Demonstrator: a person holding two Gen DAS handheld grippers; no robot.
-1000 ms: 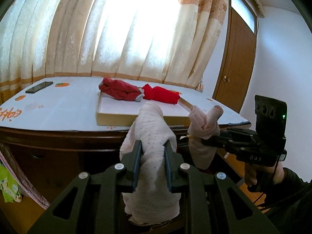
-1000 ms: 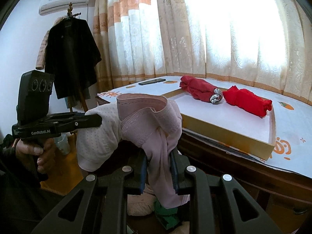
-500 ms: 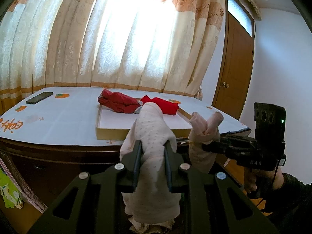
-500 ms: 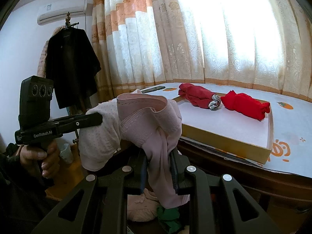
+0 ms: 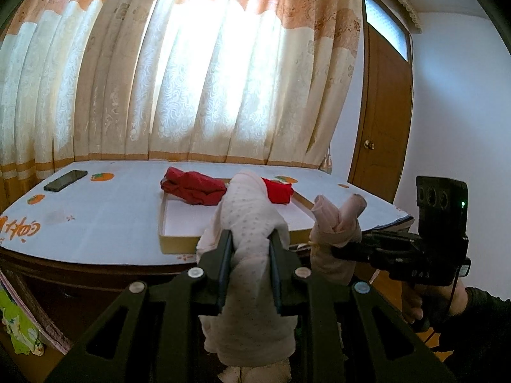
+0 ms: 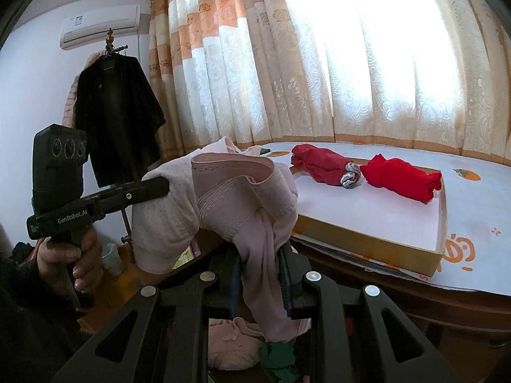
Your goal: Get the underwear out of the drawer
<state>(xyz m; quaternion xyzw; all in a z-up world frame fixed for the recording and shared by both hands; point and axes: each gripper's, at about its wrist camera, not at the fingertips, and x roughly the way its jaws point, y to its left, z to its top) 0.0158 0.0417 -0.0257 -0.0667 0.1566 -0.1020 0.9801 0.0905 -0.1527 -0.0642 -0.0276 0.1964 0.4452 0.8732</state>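
**Pink underwear gripped by both tools in front of the tabletop**

While each hand holds its tool level, the left tool (image 5: 249, 242) is clenched on the dotted end of the pink underwear (image 5: 247, 220), and the right tool (image 6: 260, 252) clamps the banded end (image 6: 242, 198). Beyond them the cloth hangs in the air before the tabletop (image 5: 105, 214). Farther back, a shallow tray (image 6: 367, 245) carries two red bundles (image 6: 322, 164), with a phone (image 5: 65, 180) at the tabletop's far left and curtains (image 5: 204, 73) behind.
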